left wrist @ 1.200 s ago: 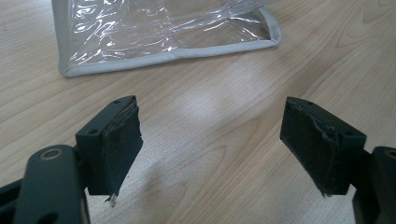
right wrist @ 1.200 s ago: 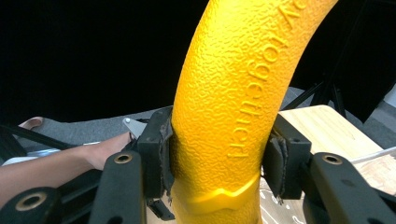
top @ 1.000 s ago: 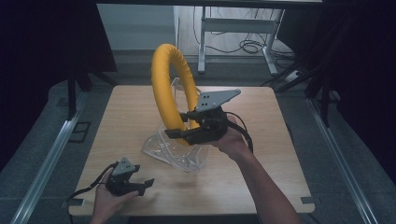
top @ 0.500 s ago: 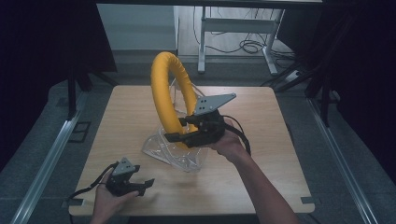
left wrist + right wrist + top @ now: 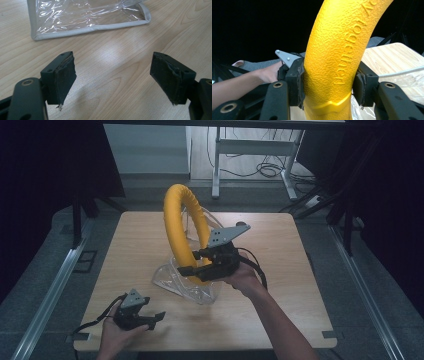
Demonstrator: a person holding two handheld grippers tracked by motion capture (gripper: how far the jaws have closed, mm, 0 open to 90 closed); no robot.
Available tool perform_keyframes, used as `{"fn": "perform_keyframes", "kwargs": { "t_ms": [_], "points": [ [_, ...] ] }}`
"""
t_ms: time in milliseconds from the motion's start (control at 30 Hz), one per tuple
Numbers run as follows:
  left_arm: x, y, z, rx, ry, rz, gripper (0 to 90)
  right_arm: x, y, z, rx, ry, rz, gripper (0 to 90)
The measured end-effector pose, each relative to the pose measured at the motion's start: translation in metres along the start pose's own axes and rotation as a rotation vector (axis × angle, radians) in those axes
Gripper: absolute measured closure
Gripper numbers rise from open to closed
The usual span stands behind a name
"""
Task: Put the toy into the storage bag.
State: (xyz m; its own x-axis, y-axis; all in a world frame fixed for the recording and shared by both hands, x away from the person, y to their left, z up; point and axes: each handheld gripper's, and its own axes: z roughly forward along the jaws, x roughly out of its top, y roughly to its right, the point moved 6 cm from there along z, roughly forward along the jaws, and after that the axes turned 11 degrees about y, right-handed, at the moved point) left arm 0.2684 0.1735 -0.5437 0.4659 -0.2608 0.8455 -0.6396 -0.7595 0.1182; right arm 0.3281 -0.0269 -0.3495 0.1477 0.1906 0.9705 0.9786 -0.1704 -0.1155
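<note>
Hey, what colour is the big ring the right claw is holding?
The ring is yellow with a pebbled texture and raised lettering, clearest in the right gripper view.

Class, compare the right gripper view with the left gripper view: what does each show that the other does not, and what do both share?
Right gripper view: the right gripper shut on a yellow ring with raised lettering, and the person's other hand farther off. Left gripper view: the left gripper open over bare wood, and the grey-edged corner of the clear plastic bag. Both show the wooden table and some clear plastic.
</note>
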Motion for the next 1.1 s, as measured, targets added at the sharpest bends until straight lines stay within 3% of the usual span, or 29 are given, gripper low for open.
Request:
{"fn": "perform_keyframes", "kwargs": {
  "t_ms": [767,1100],
  "points": [
    [0.000,0.000,0.000,-0.002,-0.001,0.003,20.3,-0.035,0.017,0.004,0.011,-0.020,0.075,49.8],
    [-0.001,0.000,0.001,-0.002,-0.006,0.006,20.3,-0.053,0.029,0.001,-0.024,-0.044,0.105,48.3]
  ]
}}
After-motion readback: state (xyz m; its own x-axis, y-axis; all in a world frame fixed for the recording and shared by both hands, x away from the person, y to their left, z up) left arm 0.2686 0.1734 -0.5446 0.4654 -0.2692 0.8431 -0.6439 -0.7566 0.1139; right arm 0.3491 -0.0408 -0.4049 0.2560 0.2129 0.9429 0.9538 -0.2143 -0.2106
